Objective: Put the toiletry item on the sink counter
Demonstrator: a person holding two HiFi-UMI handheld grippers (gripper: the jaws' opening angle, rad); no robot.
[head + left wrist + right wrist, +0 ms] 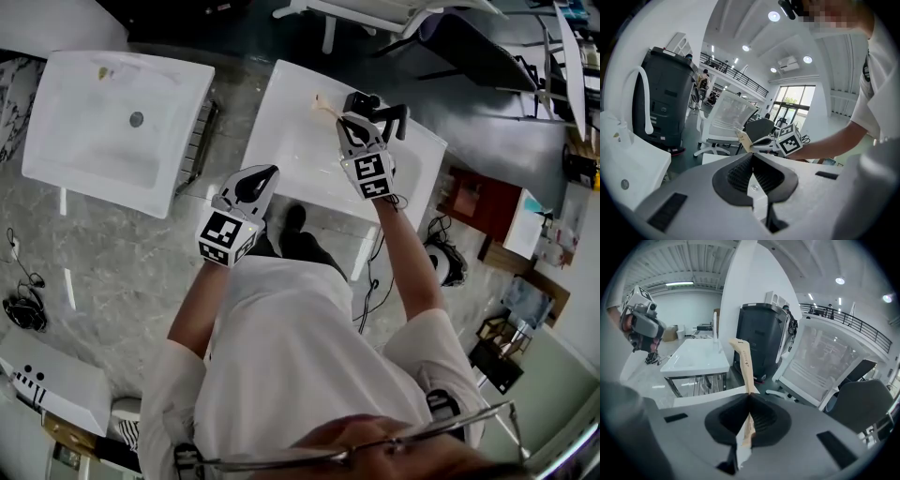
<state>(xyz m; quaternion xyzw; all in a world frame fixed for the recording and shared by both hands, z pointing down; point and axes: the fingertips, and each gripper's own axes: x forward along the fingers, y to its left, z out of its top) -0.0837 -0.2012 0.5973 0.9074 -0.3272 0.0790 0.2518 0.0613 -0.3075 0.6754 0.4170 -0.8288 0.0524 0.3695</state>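
The toiletry item is a slim pale wooden stick, likely a toothbrush [742, 359]. My right gripper [749, 399] is shut on its lower part, and the stick rises upright out of the jaws. In the head view the right gripper [349, 120] hovers over the far side of the white sink counter [291, 141], with the stick's tip [324, 107] pointing away. My left gripper [265, 172] is held over the counter's near left edge, shut with nothing in it [753, 159]. From the left gripper view the stick [743, 139] and the right gripper's marker cube [790, 139] show ahead.
A black faucet-like fitting [377, 111] stands on the counter just beyond my right gripper. A second white basin [94, 141] with a drain sits to the left, a metal rail [199, 141] between the two. Office chairs [469, 42] stand behind, and boxes [483, 211] and cables to the right.
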